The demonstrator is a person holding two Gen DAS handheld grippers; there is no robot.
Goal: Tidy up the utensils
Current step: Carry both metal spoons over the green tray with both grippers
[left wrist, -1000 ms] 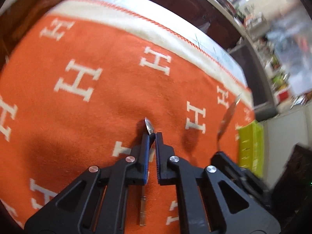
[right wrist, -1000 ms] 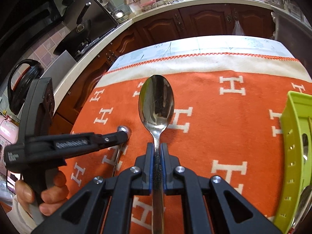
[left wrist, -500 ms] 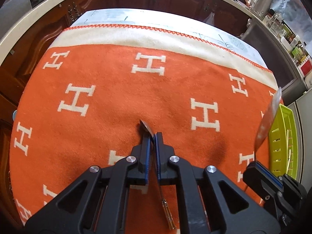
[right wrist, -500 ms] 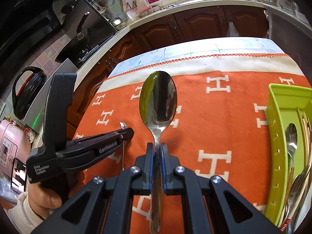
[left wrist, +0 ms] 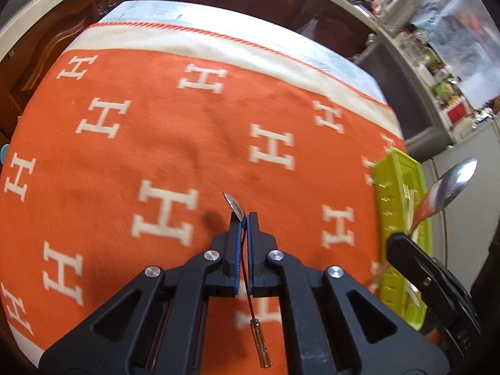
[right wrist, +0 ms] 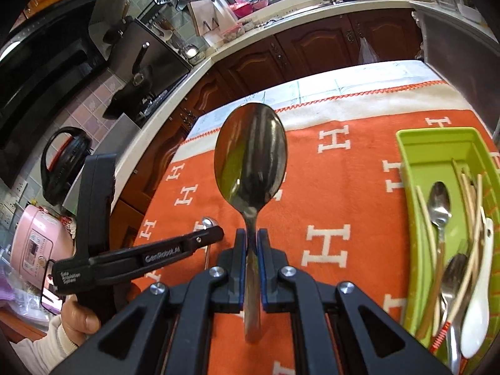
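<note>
Cutlery is in both of my grippers above the orange blanket [left wrist: 193, 143] with its white H marks. My right gripper [right wrist: 250, 234] is clenched on the neck of a large steel spoon [right wrist: 251, 162], whose bowl stands upright in the middle of the right wrist frame with the handle running down between the blue pads. My left gripper [left wrist: 243, 218] is clamped on a small thin-handled spoon [left wrist: 235, 207]; its little bowl pokes out past the fingertips at the centre of the left wrist frame, and the slim handle hangs down between the jaws, tilted toward lower right, clear of the cloth. In the right wrist view that left gripper sits at lower left, held by my hand [right wrist: 79, 318] in a pale sleeve. The green tray [right wrist: 406, 168] lies on the blanket at the right edge of that frame, holding spoons, pale chopsticks and a white ceramic spoon [right wrist: 478, 309]. Neither held spoon touches the tray.
</note>
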